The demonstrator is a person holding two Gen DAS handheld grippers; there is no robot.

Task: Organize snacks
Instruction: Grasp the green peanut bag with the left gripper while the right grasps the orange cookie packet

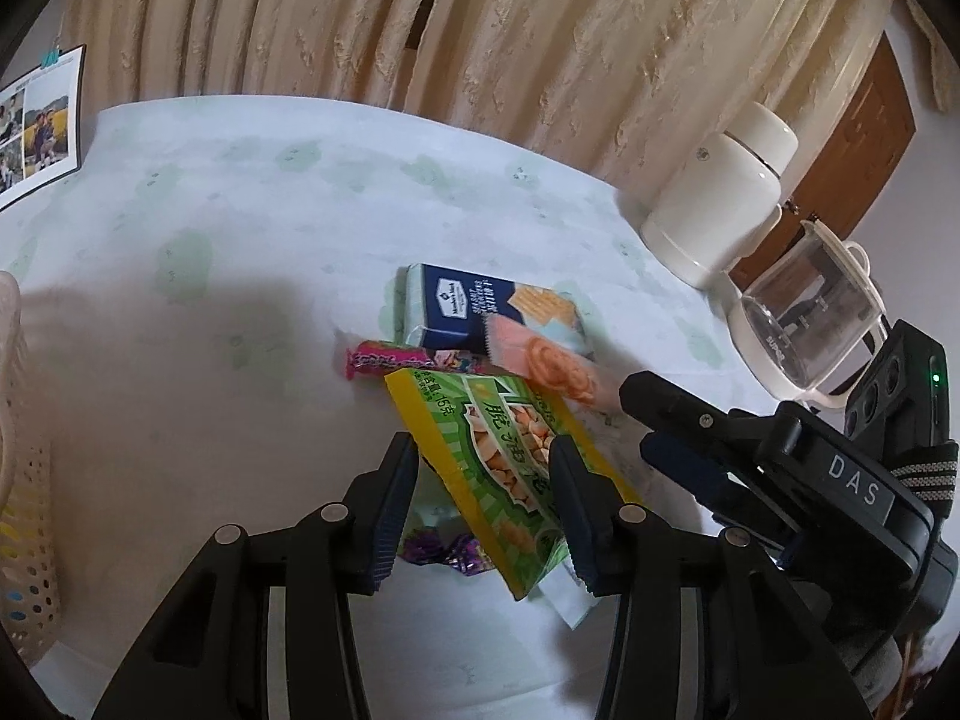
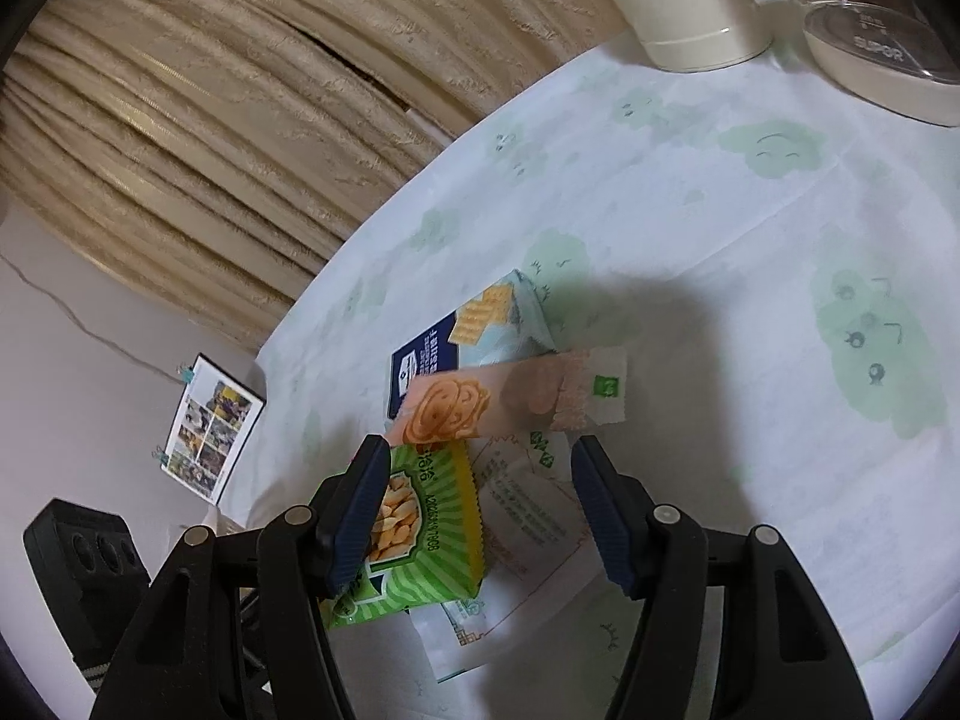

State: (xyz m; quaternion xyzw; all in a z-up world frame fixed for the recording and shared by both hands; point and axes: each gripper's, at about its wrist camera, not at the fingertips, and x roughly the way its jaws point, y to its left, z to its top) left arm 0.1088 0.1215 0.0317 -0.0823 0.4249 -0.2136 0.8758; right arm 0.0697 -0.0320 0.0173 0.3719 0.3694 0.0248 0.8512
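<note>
A small heap of snacks lies on the table. A green and yellow packet (image 1: 510,450) (image 2: 420,516) is on top, over a white packet (image 2: 528,522), a purple candy (image 1: 444,549) and a magenta candy stick (image 1: 390,357). Behind them are a pink-orange wafer packet (image 1: 552,366) (image 2: 480,402) and a blue cracker pack (image 1: 480,306) (image 2: 462,336). My left gripper (image 1: 483,456) hovers open over the green packet, its right finger above the wrapper. My right gripper (image 2: 474,480) (image 1: 645,420) is open over the white packet, its left finger crossing the green one.
A perforated basket (image 1: 24,510) stands at the left edge. A white flask (image 1: 720,192) (image 2: 690,12) and a glass jug (image 1: 804,324) (image 2: 882,60) sit at the far right. Beige curtains and a photo calendar (image 1: 36,120) hang beyond the green-patterned tablecloth (image 1: 240,228).
</note>
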